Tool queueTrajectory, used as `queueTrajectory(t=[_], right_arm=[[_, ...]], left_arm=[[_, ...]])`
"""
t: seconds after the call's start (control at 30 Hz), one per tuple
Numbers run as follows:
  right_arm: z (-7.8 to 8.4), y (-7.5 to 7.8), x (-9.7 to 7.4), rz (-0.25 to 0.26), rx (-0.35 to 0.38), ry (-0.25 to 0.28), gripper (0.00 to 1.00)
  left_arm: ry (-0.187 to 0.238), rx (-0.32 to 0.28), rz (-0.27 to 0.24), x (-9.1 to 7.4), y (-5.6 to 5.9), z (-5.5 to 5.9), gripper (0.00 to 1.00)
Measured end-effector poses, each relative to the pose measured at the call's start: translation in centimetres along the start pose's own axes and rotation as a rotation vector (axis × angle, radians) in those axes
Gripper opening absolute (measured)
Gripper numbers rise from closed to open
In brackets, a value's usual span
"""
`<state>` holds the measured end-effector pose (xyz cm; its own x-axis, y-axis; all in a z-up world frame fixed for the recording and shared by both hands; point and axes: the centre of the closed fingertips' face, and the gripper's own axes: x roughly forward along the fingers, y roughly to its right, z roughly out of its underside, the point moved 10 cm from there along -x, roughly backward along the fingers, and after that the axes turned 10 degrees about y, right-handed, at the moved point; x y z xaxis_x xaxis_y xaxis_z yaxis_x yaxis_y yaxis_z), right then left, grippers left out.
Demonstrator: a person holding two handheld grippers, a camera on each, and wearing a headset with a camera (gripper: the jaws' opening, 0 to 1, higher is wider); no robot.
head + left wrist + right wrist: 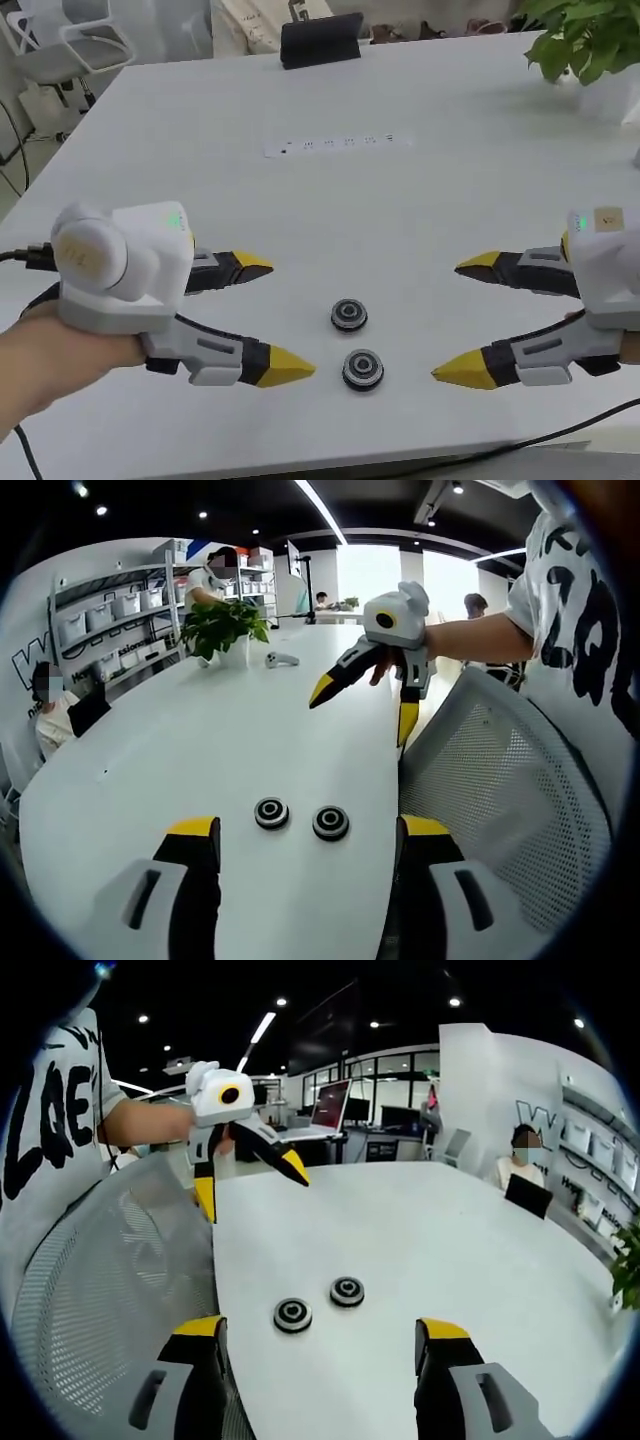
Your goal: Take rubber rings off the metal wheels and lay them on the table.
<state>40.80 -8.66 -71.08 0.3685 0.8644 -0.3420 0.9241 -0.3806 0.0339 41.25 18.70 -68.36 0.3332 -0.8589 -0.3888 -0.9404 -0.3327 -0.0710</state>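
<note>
Rubber rings (379, 369) are still on the 2 metal wheels, one black ring round each. Both wheels lie flat on the white table (300, 200), close to its near edge & about mid way along it. The far wheel (349, 315) & the near wheel (362, 369) sit just beside each other, not touching.

L gripper (290, 318) is held over the table on the left side of the wheels, w/ its yellow tips pointing at them. Its jaws are wide apart & there is nothing btw them. A hand (45, 365) holds it from behind. R gripper (447, 320) is on the right side, tips pointing back at the wheels. Its jaws are wide apart too & hold nothing. The wheels are btw the 2 grippers, apart from both.

In the left gripper view the near wheel (331, 822) & far wheel (271, 812) lie just past the L gripper (310, 830) tips, w/ the R gripper (358, 722) up behind them. In the right gripper view the near wheel (292, 1314) & far wheel (347, 1291) lie just past the R gripper (320, 1327) tips, w/ the L gripper (252, 1194) further back.

A white power strip (340, 143) lies mid table. A green plant (585, 40) is at the far right corner. A mesh chair (500, 780) is at the near edge.
</note>
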Motion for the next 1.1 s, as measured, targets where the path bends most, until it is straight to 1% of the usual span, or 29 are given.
queueTrajectory(t=[0.27,0.37,0.57,0.7,0.77,0.83,1.0,1.1], right_arm=[[0.1,0.3,0.7,-0.027,-0.018,-0.009,0.71],[0.3,0.6,1.0,-0.029,-0.019,-0.013,0.7],[0.8,0.7,1.7,-0.058,-0.018,-0.027,0.65],[0.9,0.7,2.1,-0.068,-0.021,-0.028,0.63],[1.0,0.7,2.4,-0.076,-0.023,-0.03,0.62],[1.2,0.8,2.5,-0.083,-0.023,-0.03,0.59],[1.6,0.9,3.0,-0.093,-0.019,-0.033,0.56],[2.0,0.9,3.3,-0.099,-0.022,-0.044,0.54]], left_arm=[[-0.016,0.001,0.031,1.2,-0.3,0.2,0.64],[-0.014,0.005,0.042,1.8,-0.4,0.2,0.63],[-0.016,0.012,0.064,2.9,-0.5,0.2,0.6],[-0.022,0.016,0.078,3.5,-0.5,0.4,0.55],[-0.024,0.008,0.084,3.7,-0.5,0.6,0.52],[-0.026,-0.003,0.09,3.9,-0.5,0.9,0.52],[-0.047,-0.008,0.102,4.5,-0.5,1.6,0.51],[-0.05,-0.007,0.103,4.7,-0.6,1.9,0.49]])
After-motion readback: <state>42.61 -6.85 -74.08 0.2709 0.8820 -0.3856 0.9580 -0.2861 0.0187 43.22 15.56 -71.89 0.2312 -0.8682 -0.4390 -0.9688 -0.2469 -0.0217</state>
